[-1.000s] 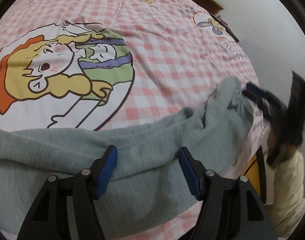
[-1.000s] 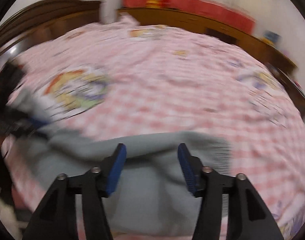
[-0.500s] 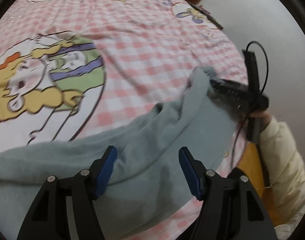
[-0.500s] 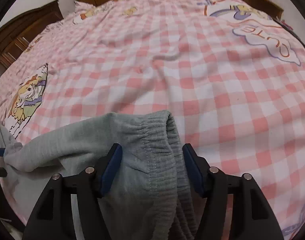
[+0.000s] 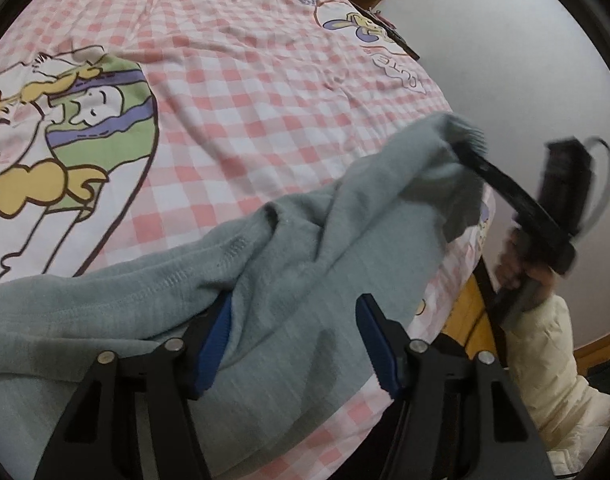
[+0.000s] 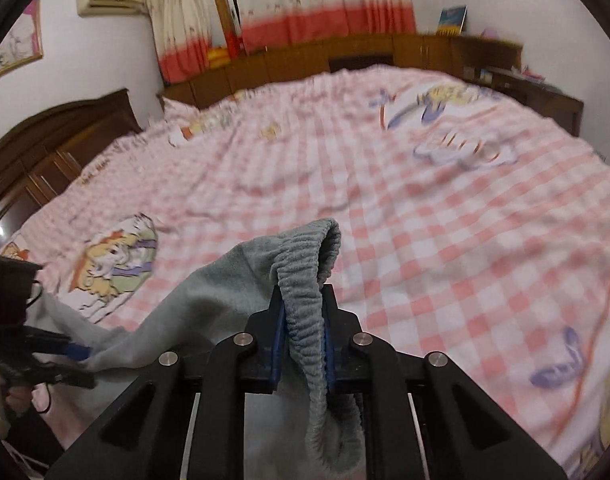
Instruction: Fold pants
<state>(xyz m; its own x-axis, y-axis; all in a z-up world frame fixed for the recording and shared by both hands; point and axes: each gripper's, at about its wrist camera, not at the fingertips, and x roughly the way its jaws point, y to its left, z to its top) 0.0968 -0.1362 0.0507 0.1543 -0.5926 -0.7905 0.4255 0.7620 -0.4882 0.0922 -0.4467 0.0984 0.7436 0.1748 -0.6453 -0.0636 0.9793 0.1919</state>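
In the left wrist view, the soft grey-green cotton pants (image 5: pixel 289 280) lie bunched on the pink checked bed sheet (image 5: pixel 245 92), near its edge. The left gripper (image 5: pixel 293 340) is closing its blue fingers (image 5: pixel 215 334), which stand apart with a fold of pants between them.

In the right wrist view, the right gripper (image 6: pixel 303 344) is closing, pinching the ribbed waistband (image 6: pixel 305 280), lifted off the bed.

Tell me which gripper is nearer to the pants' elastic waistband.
Right. The right gripper is closing on the ribbed waistband, which sits between its pads; the left gripper is farther along the gray pants.
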